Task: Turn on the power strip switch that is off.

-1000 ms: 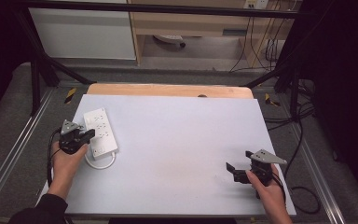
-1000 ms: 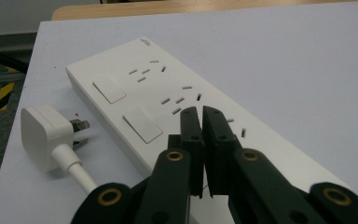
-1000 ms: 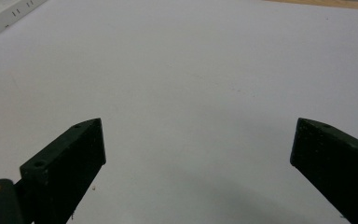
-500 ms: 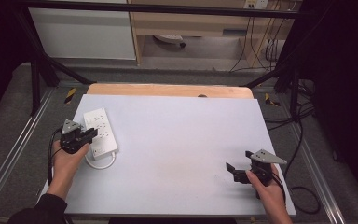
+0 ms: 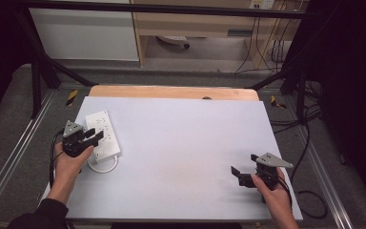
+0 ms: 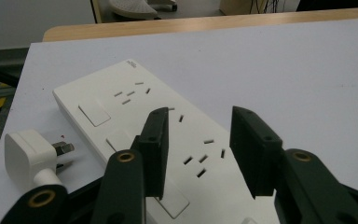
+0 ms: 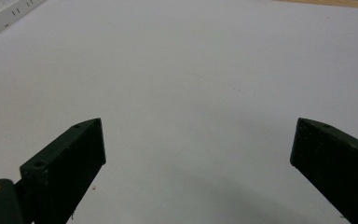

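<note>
A white power strip lies flat at the left of the white tabletop. Its white plug rests beside it, and its cable loops at the near end. My left gripper hovers open over the strip's near half, with the sockets showing between the jaws; nothing is held. The left gripper sits low, just above the strip. At the front right my right gripper is wide open over bare tabletop. In the right gripper view a corner of the strip shows far off.
A wooden board edge runs along the table's far side. Metal rails flank the table, and cables hang at the right. A white cabinet and shelving stand beyond.
The left gripper has shifted only very slightly over the power strip. The right gripper has not moved.
</note>
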A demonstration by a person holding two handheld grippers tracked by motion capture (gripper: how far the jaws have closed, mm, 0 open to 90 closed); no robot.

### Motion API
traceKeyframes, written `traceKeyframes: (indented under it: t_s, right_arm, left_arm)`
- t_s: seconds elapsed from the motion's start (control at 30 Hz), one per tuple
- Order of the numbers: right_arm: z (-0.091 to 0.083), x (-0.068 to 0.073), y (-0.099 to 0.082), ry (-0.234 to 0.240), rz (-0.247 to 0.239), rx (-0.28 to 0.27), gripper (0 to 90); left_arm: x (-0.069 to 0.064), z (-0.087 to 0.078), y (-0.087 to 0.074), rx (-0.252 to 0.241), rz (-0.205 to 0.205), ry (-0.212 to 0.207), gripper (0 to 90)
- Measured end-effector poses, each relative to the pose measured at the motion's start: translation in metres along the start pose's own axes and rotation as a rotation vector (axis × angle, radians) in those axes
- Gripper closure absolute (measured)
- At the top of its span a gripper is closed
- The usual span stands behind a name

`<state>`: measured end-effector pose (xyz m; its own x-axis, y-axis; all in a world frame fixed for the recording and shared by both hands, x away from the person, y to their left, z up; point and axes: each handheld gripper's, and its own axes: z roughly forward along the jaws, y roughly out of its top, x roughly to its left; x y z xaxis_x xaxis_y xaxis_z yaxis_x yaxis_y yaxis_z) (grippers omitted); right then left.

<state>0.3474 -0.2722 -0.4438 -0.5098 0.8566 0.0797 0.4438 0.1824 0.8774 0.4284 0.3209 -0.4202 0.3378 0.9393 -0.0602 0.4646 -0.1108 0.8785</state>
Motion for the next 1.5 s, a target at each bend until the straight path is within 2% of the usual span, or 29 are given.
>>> traceKeyframes:
  t_s: [0.57,0.87,1.07,1.5]
  right_arm:
    - [0.002,0.003,0.0,0.007,-0.012,0.007,3.7]
    - [0.001,0.001,0.0,0.001,-0.002,0.003,3.5]
    - [0.001,0.001,0.0,0.002,-0.002,0.003,3.4]
    - [0.0,0.001,0.0,0.003,-0.001,0.001,3.4]
  left_arm:
    - [-0.004,0.0,0.002,-0.019,-0.011,0.01,31.5]
    - [-0.006,-0.001,0.003,-0.027,-0.045,-0.008,9.4]
    - [-0.011,-0.005,0.003,-0.046,-0.043,-0.038,7.3]
    - [-0.026,-0.02,0.007,-0.094,0.001,-0.08,7.3]
